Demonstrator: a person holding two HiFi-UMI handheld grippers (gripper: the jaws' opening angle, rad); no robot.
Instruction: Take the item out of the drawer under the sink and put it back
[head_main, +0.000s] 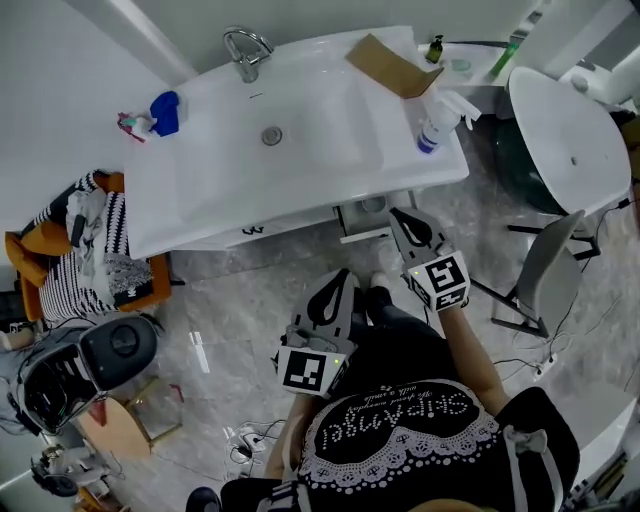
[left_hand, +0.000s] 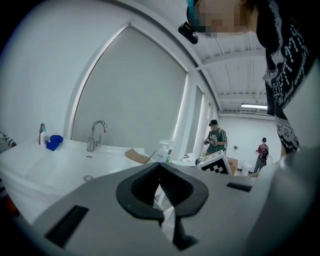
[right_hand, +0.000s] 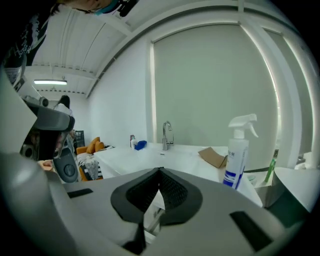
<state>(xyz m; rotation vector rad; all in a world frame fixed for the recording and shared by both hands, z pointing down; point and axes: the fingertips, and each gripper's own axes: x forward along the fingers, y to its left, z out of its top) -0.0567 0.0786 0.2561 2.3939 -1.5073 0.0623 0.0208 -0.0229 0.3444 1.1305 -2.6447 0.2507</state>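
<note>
Both grippers shut and empty in front of the sink (head_main: 300, 150)
The left gripper (head_main: 342, 276) and right gripper (head_main: 400, 214) hold nothing; going in with the jaws closed could bump the sink's edge or slip off the drawer (head_main: 362, 222). The drawer looks ajar, but the item inside is too small to make out

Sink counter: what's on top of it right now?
A faucet, a blue item toward the head view's left, a cardboard piece and a spray bottle toward its right. Anything under the cardboard is covered.
</note>
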